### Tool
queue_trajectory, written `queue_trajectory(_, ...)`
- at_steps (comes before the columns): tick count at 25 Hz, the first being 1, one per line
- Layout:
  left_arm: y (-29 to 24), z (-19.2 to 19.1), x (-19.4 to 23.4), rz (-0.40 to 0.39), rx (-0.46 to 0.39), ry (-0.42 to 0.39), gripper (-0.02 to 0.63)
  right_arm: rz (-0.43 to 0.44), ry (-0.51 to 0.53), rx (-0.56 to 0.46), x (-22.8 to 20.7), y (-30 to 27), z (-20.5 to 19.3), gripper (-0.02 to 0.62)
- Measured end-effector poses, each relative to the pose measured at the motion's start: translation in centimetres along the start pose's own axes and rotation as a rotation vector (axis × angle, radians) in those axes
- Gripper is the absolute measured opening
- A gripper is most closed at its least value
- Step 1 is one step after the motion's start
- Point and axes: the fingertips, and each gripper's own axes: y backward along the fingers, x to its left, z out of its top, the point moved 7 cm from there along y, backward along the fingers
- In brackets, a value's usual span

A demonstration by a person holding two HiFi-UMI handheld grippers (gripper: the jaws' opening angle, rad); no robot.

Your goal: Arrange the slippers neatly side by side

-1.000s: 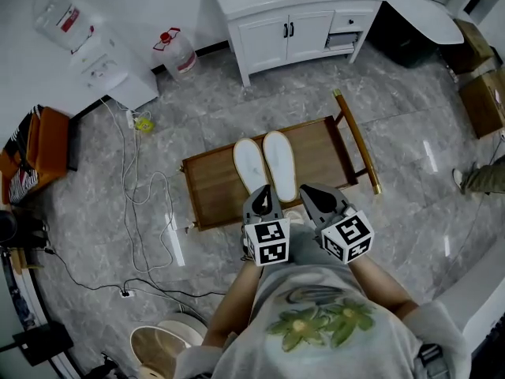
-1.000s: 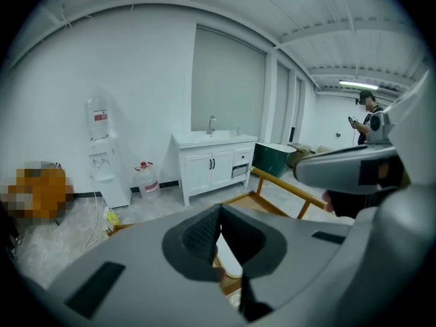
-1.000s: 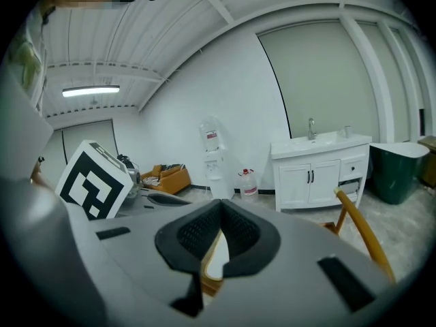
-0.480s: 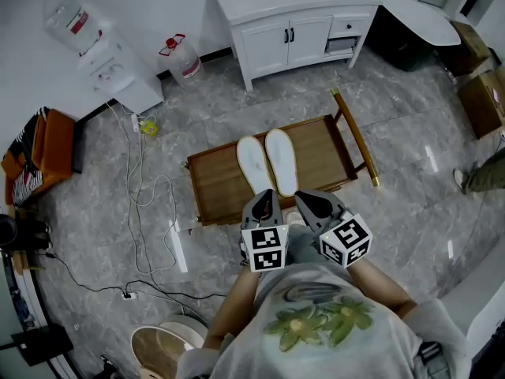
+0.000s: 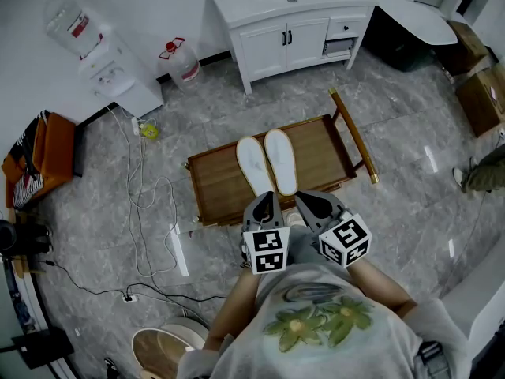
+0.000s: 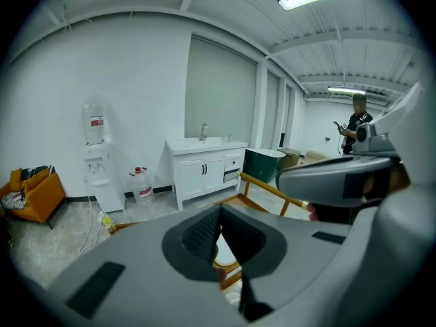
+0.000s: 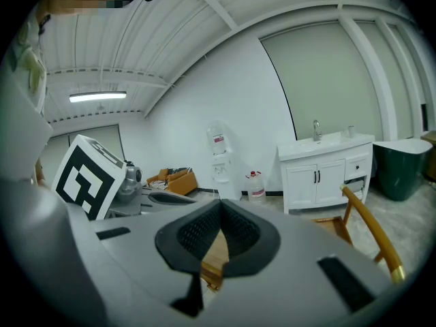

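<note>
Two white slippers lie side by side, soles down, on a low wooden table (image 5: 217, 184): the left slipper (image 5: 251, 165) and the right slipper (image 5: 281, 159) run parallel, toes pointing away from me. My left gripper (image 5: 264, 201) and right gripper (image 5: 305, 201) hover at the table's near edge, close to my chest, just short of the slippers' heels. Both are shut with nothing between the jaws. In the left gripper view the dark pads (image 6: 204, 234) meet at the tip, as do those in the right gripper view (image 7: 201, 234).
A white vanity cabinet (image 5: 288, 30) stands beyond the table. A water dispenser (image 5: 102, 61) and jug (image 5: 183, 63) are at back left. Cables (image 5: 146, 204) trail over the floor at left, near an orange seat (image 5: 43, 152). Cardboard boxes (image 5: 481, 93) and a person's leg (image 5: 483, 176) are at right.
Both grippers stay shut near my body and have drawn back a little. The slippers have not moved on the table.
</note>
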Motion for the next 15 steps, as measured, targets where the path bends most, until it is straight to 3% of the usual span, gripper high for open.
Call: queue_trajectory(15, 0.22, 0.47, -0.07, -0.004, -0.019, 0.028, 0.015, -0.005, 0.010, 0.010, -0.04, 0.15, -0.10, 0.006)
